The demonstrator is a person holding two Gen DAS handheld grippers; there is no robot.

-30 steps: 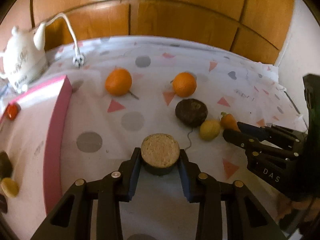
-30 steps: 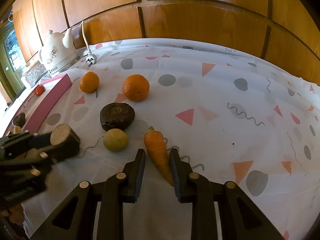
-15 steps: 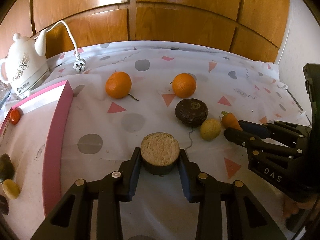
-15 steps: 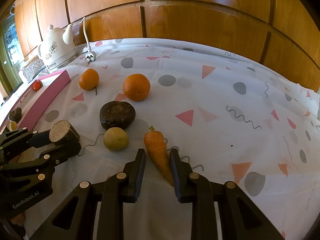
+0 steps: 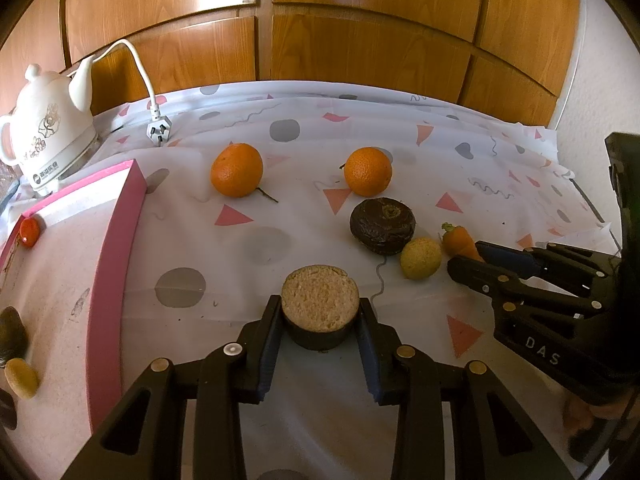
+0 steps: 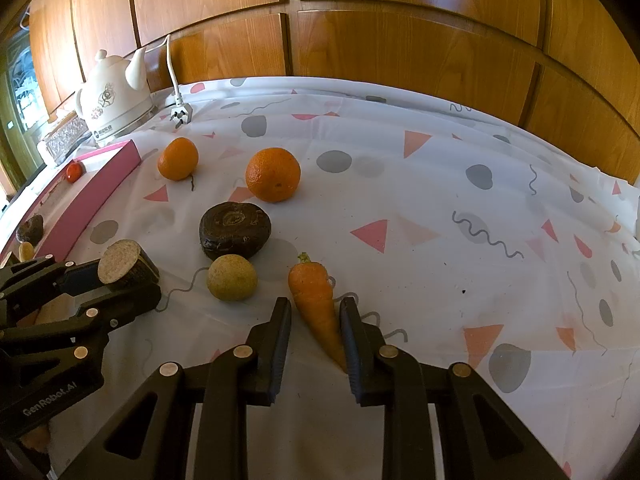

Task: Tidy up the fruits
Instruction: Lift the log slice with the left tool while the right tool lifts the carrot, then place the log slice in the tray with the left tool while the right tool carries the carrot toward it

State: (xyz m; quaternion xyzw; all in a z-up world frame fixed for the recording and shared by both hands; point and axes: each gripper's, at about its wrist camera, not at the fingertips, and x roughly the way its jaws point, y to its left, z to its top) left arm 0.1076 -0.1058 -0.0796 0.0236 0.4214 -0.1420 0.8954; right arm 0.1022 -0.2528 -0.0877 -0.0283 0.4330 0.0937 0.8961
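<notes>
Both grippers barely shift | left gripper (image 5: 320, 320) clamps cut dark fruit (image 5: 319, 304) | right gripper (image 6: 316, 320) straddles carrot (image 6: 316, 300), one finger apart

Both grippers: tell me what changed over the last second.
Little. The left gripper carried its cut dark fruit slightly right, so the pink tray and kettle show more fully. The right gripper still brackets the carrot. Oranges and other fruit stayed put.

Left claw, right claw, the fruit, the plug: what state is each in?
Left claw: shut on the cut dark fruit.
Right claw: around the carrot, a gap showing on one side.
Two oranges: whole, loose on the cloth.
Kettle plug: unplugged.
</notes>
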